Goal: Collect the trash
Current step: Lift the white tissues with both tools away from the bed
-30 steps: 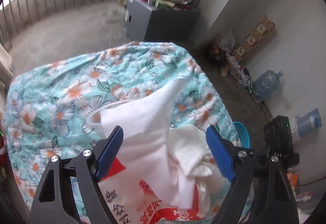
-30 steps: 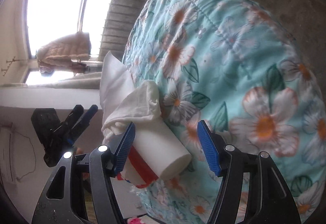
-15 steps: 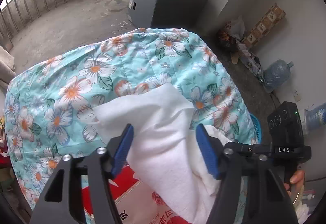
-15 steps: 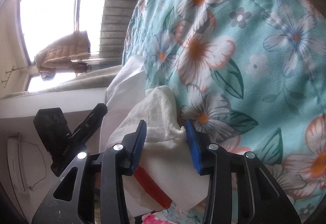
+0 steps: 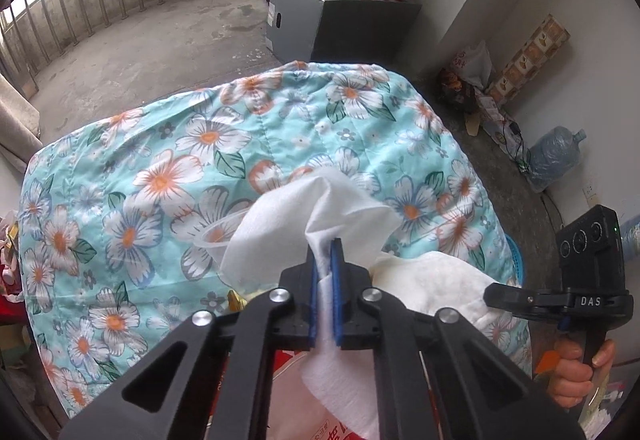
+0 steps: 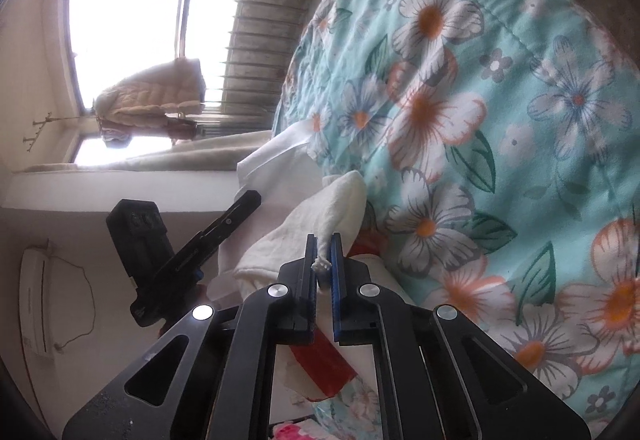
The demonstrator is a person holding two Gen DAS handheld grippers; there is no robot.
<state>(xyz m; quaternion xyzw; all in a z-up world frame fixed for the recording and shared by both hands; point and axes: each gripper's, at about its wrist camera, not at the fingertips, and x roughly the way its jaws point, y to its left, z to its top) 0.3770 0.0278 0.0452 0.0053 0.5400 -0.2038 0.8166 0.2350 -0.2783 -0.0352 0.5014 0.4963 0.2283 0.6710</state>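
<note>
My left gripper (image 5: 325, 252) is shut on a smooth white tissue sheet (image 5: 280, 224), which bunches up above the jaws over a clear plastic cup (image 5: 214, 240). Beside it lies a cream crumpled tissue (image 5: 436, 280), with the right gripper (image 5: 491, 294) reaching into it from the right. In the right wrist view my right gripper (image 6: 323, 244) is shut on that cream tissue (image 6: 320, 211). The left gripper (image 6: 250, 199) shows at the left by the white sheet (image 6: 272, 159). A red and white package (image 6: 320, 364) lies under both tissues on the floral cloth (image 5: 160, 159).
A grey cabinet (image 5: 332, 27) loaded with bottles and packets stands beyond the cloth-covered surface. Bags, a cardboard piece and a large water bottle (image 5: 556, 155) line the right wall. A blue basket (image 5: 516, 260) sits at the cloth's right edge. A hand (image 5: 572, 372) holds the right gripper's handle.
Both pairs of jaws have gone from wide apart to pinched. The left closed on the white sheet; the right shifted from around the package up onto the cream tissue.
</note>
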